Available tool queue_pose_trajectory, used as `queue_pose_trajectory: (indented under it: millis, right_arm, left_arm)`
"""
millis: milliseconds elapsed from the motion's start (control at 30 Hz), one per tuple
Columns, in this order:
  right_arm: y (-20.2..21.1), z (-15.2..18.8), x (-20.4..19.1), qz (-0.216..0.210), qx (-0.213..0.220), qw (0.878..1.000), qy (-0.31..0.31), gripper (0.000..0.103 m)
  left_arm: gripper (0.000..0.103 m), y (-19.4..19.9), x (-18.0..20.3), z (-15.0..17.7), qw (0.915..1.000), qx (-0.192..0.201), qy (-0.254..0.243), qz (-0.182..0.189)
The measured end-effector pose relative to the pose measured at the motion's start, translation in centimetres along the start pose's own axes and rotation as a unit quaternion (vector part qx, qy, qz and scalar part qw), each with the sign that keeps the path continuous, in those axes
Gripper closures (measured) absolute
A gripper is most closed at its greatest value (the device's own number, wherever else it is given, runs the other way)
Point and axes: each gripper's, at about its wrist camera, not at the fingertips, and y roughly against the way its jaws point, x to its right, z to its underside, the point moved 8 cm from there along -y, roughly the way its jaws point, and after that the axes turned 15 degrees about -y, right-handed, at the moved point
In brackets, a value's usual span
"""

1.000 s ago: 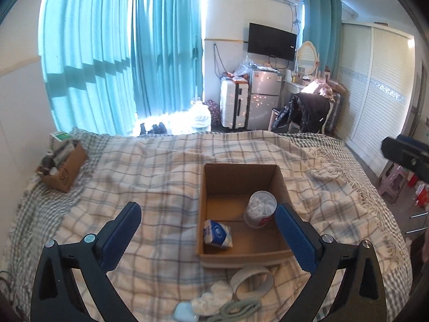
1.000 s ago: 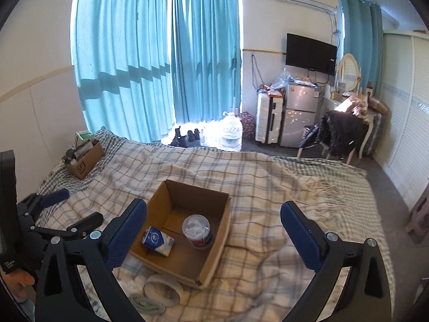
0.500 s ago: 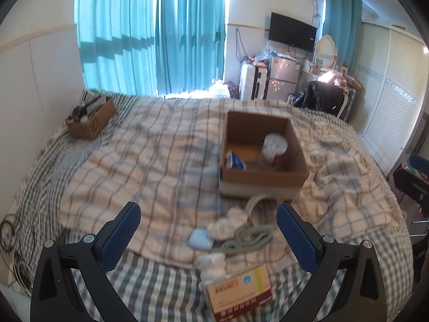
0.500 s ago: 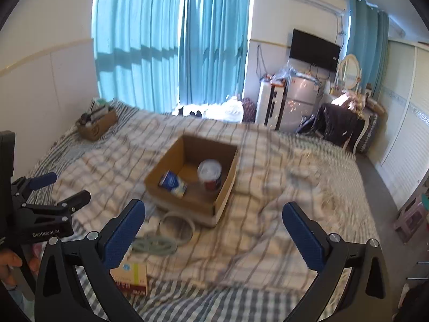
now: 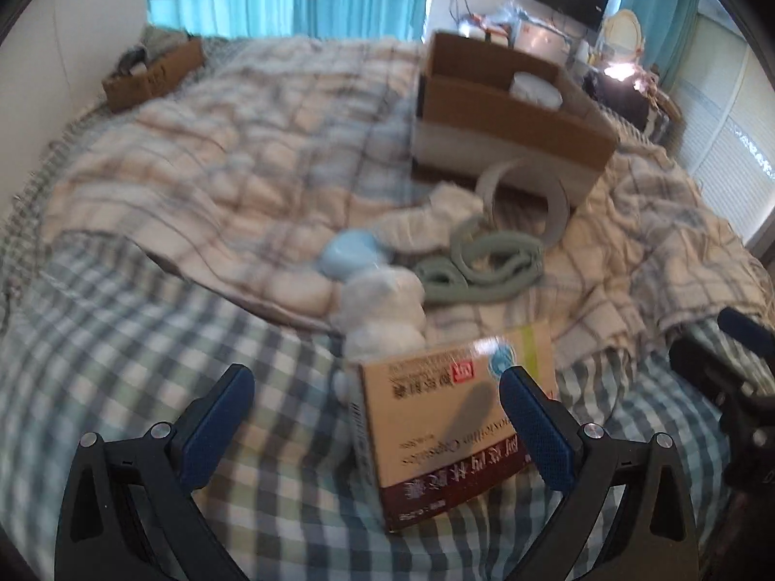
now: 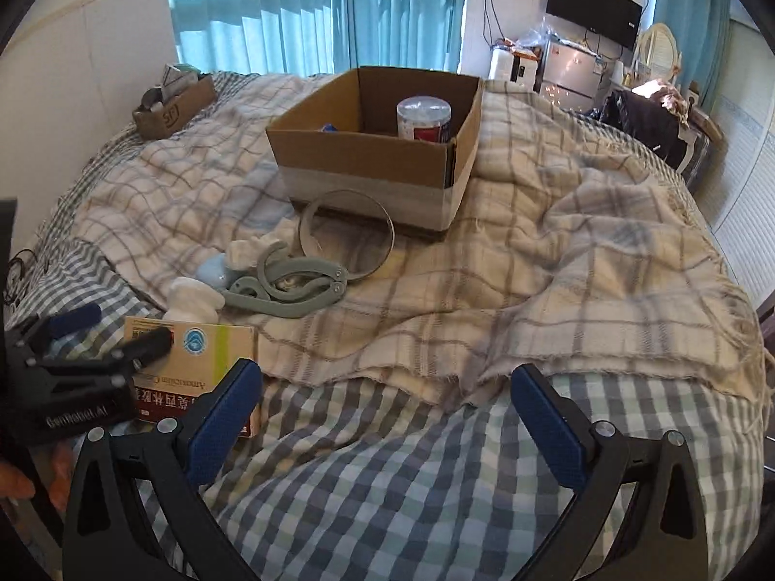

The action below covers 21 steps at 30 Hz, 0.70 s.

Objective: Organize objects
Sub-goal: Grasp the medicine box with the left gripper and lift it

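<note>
A tan medicine box (image 5: 450, 416) lies on the checked bed sheet, right between the open fingers of my left gripper (image 5: 378, 416); it also shows in the right wrist view (image 6: 193, 363). Beyond it lie white socks (image 5: 382, 314), a pale blue object (image 5: 348, 252), a grey-green folded hanger (image 5: 484, 261) and a tape ring (image 5: 523, 193). A cardboard box (image 6: 378, 145) holds a white canister (image 6: 424, 118) and a blue packet (image 6: 329, 128). My right gripper (image 6: 382, 416) is open and empty over the near bed edge.
A small cardboard box of clutter (image 6: 174, 106) sits at the far left of the bed by the wall. A plaid blanket (image 6: 557, 252) covers the middle and right. Curtains, a fridge and a TV stand behind.
Both grippers have pulled back and dropped low toward the near bed edge. The left gripper now has the medicine box between its open fingers. The cardboard box is farther away.
</note>
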Motion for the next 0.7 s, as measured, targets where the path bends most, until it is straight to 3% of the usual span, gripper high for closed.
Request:
queue_pose_trajectory:
  millis: [133,233,333,600,700]
  right_arm:
    - [-0.4,-0.4,0.8,-0.011,-0.011,1.0,-0.026,0.0]
    - [-0.8,-0.4,1.1,-0.011,-0.024,0.999,-0.036,0.0]
    - [-0.6,-0.4,1.1,-0.016,-0.024,0.999,-0.04,0.001]
    - [0.6,-0.5,1.6,-0.023,-0.013,0.998,-0.052,0.001]
    - [0.8,-0.5,1.7,-0.023,-0.011,0.998,-0.054,0.001]
  left_arm:
    - [0.0,-1.2,1.8,0.5,0.9994,-0.007,-0.023,0.026]
    - [0.0,-2.4,4.4,1.3,0.9955,-0.04,-0.055,0.066]
    - [0.002,-2.0,5.4,1.5,0.9956,-0.027,-0.078,0.045]
    - [0.044,1.4,5.0,0.5,0.9964,0.009,-0.073,0.043]
    - [0.052,2.5,5.6,0.2,0.9948,0.017,-0.092,0.04]
